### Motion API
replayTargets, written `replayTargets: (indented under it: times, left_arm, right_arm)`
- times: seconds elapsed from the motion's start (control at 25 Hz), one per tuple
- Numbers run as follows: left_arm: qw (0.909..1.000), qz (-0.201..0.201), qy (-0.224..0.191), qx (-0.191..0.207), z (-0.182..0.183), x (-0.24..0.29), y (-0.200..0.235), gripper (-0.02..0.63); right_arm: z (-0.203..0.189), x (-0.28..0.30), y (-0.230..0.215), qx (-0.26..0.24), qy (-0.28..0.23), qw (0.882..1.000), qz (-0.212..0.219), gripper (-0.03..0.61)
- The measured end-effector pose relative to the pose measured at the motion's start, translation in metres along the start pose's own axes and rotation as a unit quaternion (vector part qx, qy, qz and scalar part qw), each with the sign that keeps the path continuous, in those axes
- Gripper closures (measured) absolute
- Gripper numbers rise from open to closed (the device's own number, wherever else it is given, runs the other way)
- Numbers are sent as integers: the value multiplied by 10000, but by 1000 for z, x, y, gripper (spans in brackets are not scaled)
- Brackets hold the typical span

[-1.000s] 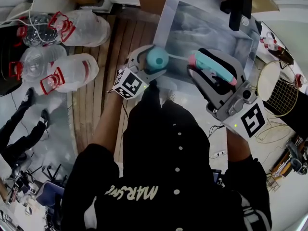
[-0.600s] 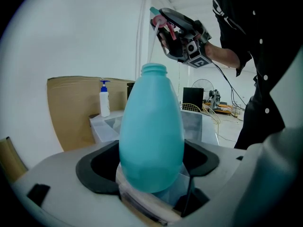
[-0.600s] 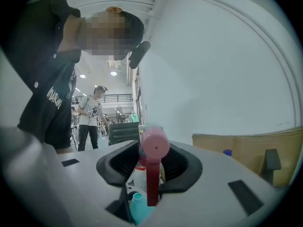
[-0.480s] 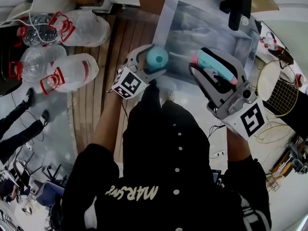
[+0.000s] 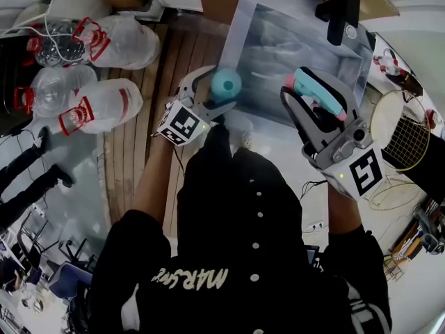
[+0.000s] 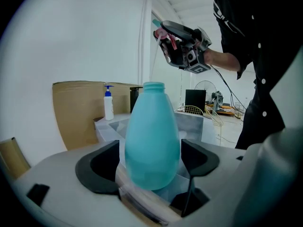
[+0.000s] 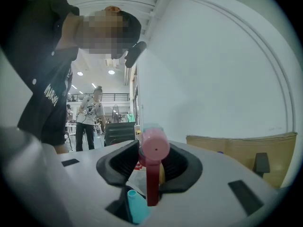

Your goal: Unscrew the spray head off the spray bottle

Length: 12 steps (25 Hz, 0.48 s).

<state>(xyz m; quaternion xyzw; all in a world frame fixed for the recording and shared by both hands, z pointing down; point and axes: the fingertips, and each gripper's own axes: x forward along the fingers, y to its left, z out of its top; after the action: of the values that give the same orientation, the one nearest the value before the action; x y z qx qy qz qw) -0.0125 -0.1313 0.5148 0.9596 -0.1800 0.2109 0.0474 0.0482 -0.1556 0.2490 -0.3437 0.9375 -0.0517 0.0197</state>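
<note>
**Head and bottle apart, one in each gripper**

The left gripper has its jaws closed on the lower belly of the teal spray bottle, one dark pad on each flank. The bottle's long axis stands upright, across the jaws, and its neck is bare and open at the top. The right gripper is clamped on the spray head, which sits deep between its pads. The pink nozzle points out along the jaws, the red trigger hangs below it, and a teal stub shows underneath.

In the head view the bottle in the left gripper lies left of the spray head in the right gripper. They are well apart, with bare air between them and nothing joining them that I can make out. From the left gripper's side the head hangs higher than the bottle's mouth and off to the right.

I judge the unscrewing itself done. What remains is setting the parts down. The grey table lies just ahead of both grippers, with open surface nearest them. A black object and a white pump bottle stand toward its far edge, out of the way. The person's body closes off the room behind. Water jugs lie on the floor to the left, clear of both hands.
</note>
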Motion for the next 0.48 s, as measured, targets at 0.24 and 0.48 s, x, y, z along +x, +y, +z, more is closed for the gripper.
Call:
replayTargets:
  times: [0.24,0.48]
  left_arm:
    - [9998,168,-12,87,11,-20,-4,216]
    - [9957,865,-260,-207,27,-68,-6,218]
  right_arm:
    - [-6,-24,-14,-57,87,9996,-276,423]
    - [-24,-50,-21,-156,217,9984,-508,423]
